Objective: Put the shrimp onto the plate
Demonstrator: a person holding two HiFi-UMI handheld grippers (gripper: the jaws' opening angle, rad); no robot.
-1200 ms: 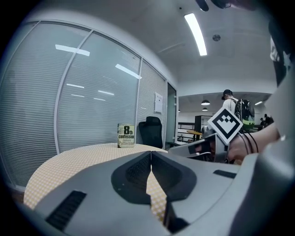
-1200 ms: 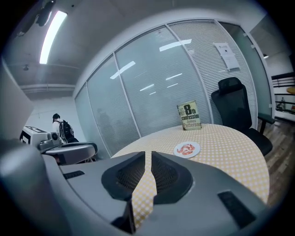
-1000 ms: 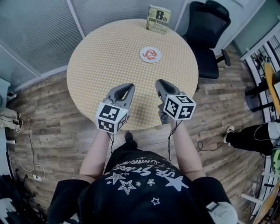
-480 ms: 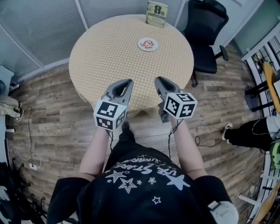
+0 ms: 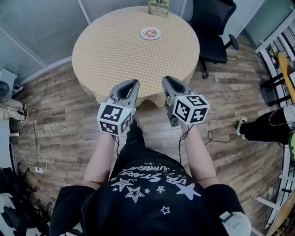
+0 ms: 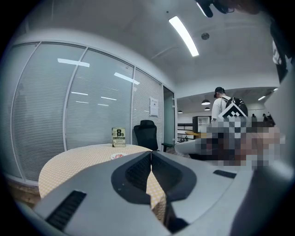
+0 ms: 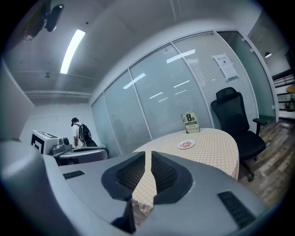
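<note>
1 shrimp (image 5: 150, 32) far past L gripper (image 5: 133, 83)

- Round table (image 5: 115, 55) under a yellow dotted cloth — just ahead of the left gripper (image 5: 134, 83) and right gripper (image 5: 165, 79)
- Plate (image 5: 158, 33) with shrimp (image 5: 150, 32), far beyond both
- Book (image 5: 158, 7) upright behind it

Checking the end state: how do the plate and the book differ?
The plate lies flat; the book stands upright. The plate is round and white; the book is rectangular with a printed cover. The plate holds the shrimp; nothing rests on the book. Both sit on the far side of the table, the book nearest its far edge.
</note>
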